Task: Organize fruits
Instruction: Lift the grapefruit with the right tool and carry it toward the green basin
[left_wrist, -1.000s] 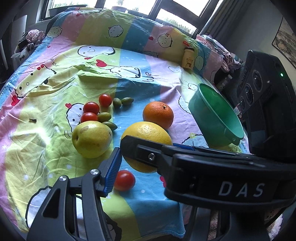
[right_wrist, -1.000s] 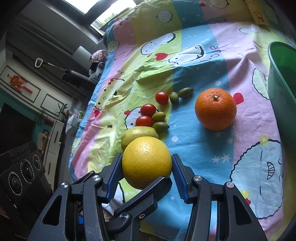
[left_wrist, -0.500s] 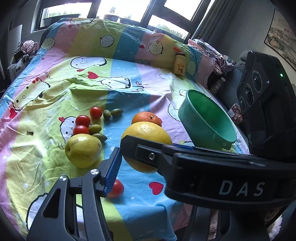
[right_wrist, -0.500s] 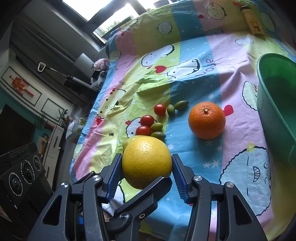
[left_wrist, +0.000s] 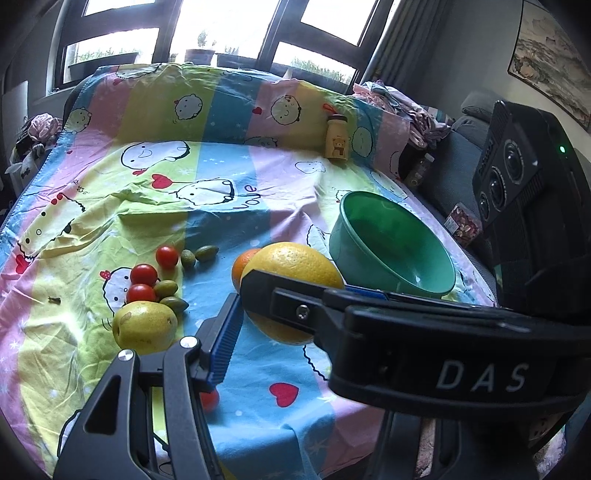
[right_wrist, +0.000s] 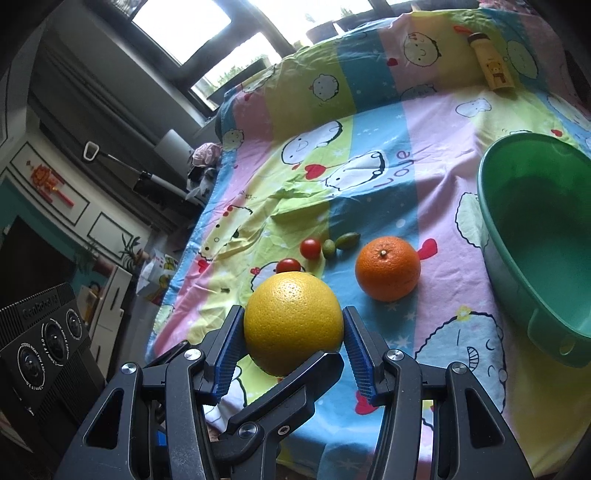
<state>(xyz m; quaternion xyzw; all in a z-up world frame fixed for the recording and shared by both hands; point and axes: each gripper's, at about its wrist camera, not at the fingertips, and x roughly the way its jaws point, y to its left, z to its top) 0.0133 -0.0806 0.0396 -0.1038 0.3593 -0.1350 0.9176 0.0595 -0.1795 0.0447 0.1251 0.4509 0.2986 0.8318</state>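
Together, both half-open hand-held grippers, right (right_wrist: 293, 345) and left (left_wrist: 291, 295), clamp one yellow grapefruit (right_wrist: 291, 317) between them.

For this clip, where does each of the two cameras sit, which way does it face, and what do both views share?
Left wrist: on the left gripper, looking down across the cartoon bedsheet toward the windows; its blue-padded fingers show, and the right gripper's black body crosses the frame.
Right wrist: on the right gripper, angled down over the sheet; its jaws press both sides of the yellow grapefruit, with the other gripper's finger under it.
Shared: grapefruit, orange, green bowl, cherry tomatoes, yellow bottle.
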